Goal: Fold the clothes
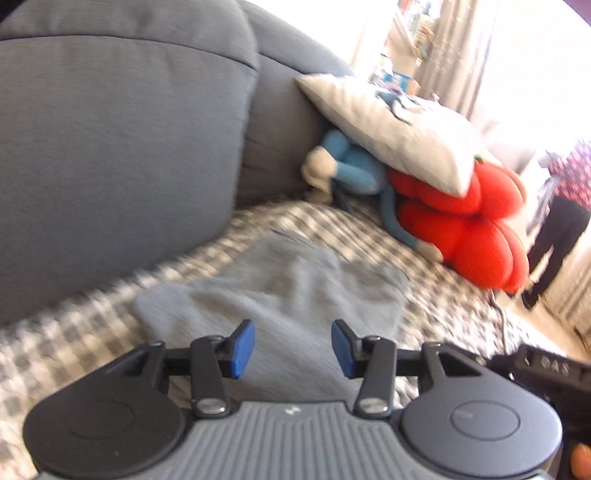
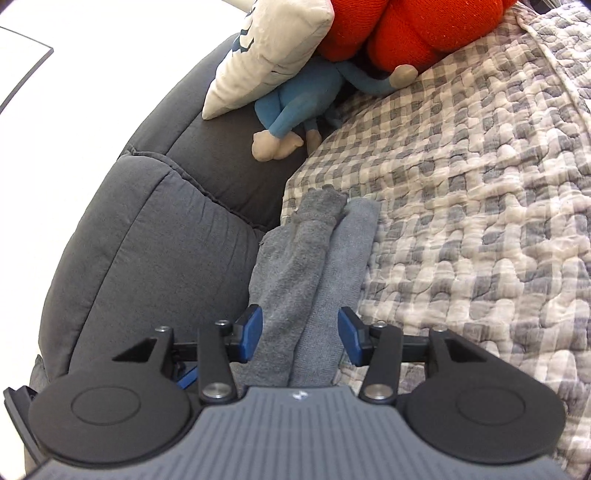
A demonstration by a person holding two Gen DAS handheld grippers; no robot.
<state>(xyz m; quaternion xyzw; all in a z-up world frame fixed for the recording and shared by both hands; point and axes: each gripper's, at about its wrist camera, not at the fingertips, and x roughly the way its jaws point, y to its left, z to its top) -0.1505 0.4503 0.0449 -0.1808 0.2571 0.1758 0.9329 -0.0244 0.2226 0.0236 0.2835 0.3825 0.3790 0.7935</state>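
Grey garment (image 2: 314,258) lies folded on checked quilt (image 2: 461,184), both claws parted.

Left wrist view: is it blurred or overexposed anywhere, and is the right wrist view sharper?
Left wrist view: motion blur smears the checked blanket and grey garment; the window side at right is blown out white. Right wrist view: sharp, evenly lit, with fisheye bending at the edges.

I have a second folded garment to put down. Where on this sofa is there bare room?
The checked quilt lies bare to the right of the grey garment, out to its seam. It is crowded at the far end, where the white pillow, blue plush toy and red cushion pile up.
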